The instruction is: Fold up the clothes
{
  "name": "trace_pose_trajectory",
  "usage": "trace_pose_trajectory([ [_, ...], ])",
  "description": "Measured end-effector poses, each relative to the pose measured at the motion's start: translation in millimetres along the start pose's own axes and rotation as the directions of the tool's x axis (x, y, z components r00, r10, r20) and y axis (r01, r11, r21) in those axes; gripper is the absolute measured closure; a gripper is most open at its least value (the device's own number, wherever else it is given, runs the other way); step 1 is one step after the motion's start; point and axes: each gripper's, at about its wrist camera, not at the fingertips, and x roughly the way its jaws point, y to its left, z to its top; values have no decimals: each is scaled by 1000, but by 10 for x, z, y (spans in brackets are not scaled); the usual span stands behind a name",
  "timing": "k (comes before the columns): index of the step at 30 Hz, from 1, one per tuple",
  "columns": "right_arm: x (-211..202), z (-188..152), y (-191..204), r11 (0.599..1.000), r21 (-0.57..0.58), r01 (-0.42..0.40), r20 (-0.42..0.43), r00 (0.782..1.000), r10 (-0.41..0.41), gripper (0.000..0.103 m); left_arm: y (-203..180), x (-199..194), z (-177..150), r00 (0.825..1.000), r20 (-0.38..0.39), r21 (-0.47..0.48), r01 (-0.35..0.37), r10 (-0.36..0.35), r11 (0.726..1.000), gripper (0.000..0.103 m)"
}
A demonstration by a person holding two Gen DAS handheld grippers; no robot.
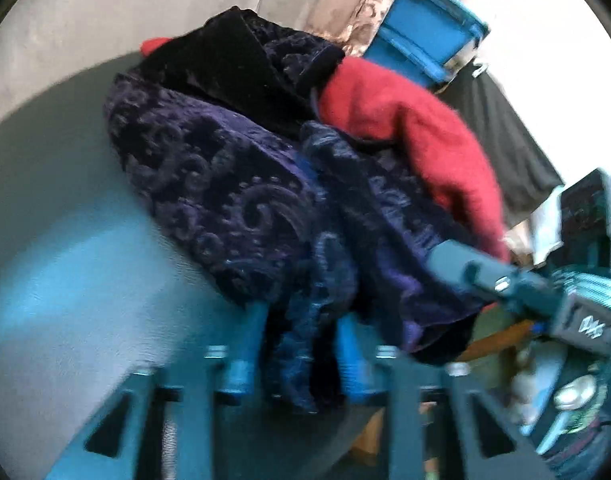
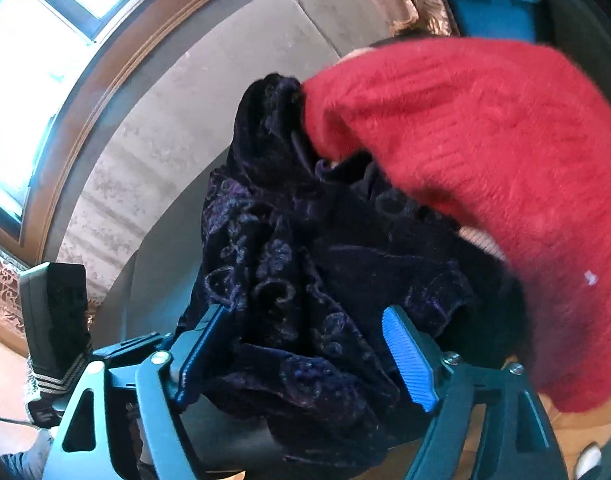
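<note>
1. Left wrist view: left gripper point(image 1: 301, 344), bottom centre, pinches a fold of the dark purple embossed velvet garment point(image 1: 225, 184), presumably to lift an edge off the heap. The garment lies mid-frame, with a red fuzzy sweater point(image 1: 417, 136) at upper right.
2. Right wrist view: right gripper point(image 2: 305, 356), bottom centre, jaws spread, straddles velvet unclamped, likely seeking a second hold.

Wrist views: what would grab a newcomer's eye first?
The bright red sweater, draped over the upper right of the pile. Under it, the dark purple velvet garment with swirl patterning is heaped on the grey surface, a fold of it between the left tool's blue fingers.
</note>
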Motion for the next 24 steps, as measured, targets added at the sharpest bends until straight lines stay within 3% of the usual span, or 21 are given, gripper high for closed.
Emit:
trace_pose_trajectory([
  [2, 46, -29, 70, 1000, -9, -3, -21, 1000, 3, 19, 75, -80, -22, 1000, 14, -32, 14, -14, 999, 96],
  [4, 83, -54, 215, 999, -26, -43, -31, 999, 42, 19, 167, -243, -40, 999, 45, -55, 24, -22, 998, 100],
  [8, 254, -165, 608, 985, -48, -166, -74, 984, 163, 19, 461, -688, -64, 991, 129, -116, 37, -22, 993, 102],
  [11, 460, -330, 979, 962, -59, -268, -133, 957, 258, 19, 809, -1118, -119, 979, 206, -198, 39, 3, 979, 102],
  [17, 761, -661, 1716, 914, -147, -379, -267, 904, 333, 19, 1552, -1941, -474, 945, 278, -315, -77, 170, 946, 102],
  [21, 880, -827, 2011, 898, -195, -395, -332, 888, 318, 19, 1984, -2184, -878, 931, 252, -404, -149, 266, 903, 102],
  [24, 878, -913, 2066, 898, -216, -382, -357, 888, 292, 19, 2258, -2246, -1137, 923, 209, -471, -194, 323, 861, 102],
])
